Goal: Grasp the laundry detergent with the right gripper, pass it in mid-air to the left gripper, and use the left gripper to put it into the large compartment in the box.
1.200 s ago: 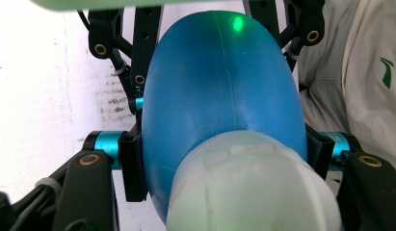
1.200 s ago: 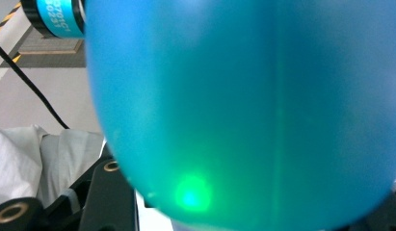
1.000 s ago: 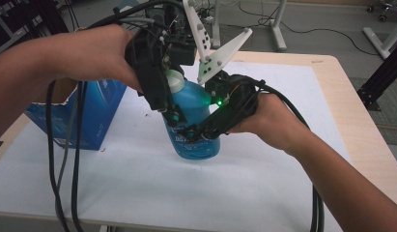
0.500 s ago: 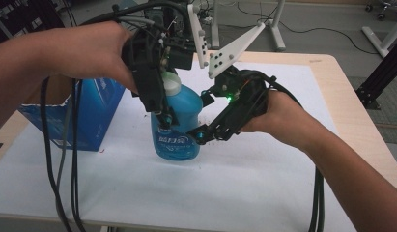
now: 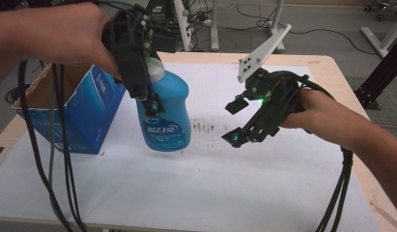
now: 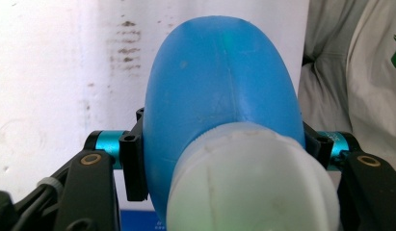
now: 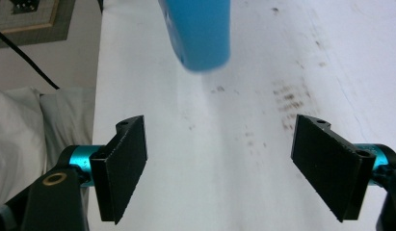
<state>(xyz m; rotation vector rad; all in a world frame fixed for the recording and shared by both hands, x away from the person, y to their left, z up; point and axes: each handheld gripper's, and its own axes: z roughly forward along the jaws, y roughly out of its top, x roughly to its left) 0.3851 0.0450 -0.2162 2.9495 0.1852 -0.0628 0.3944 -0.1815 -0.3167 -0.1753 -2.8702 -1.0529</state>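
A blue bottle (image 5: 167,113) with a white cap (image 5: 155,72) hangs tilted over the white sheet, its base seemingly just off it. My left gripper (image 5: 152,101) comes down from above and is shut on the bottle's shoulder below the cap. In the left gripper view its pads (image 6: 134,161) press both sides of the blue bottle (image 6: 224,82) behind the cap (image 6: 248,183). My right gripper (image 5: 234,123) stands to the bottle's right, apart from it. Its jaws have just been opening, and nothing lies between its pads (image 7: 123,161). The bottle's base (image 7: 200,33) shows ahead of them.
An open blue cardboard box (image 5: 87,111) stands just left of the bottle. The white sheet (image 5: 210,183) covers most of the wooden table (image 5: 338,72) and has dark smudges (image 5: 205,126) at its middle. Black cables (image 5: 56,164) hang from the left gripper.
The right gripper has let go of the bottle's body, opened and drawn away to the right. The left gripper has raised the bottle a little.
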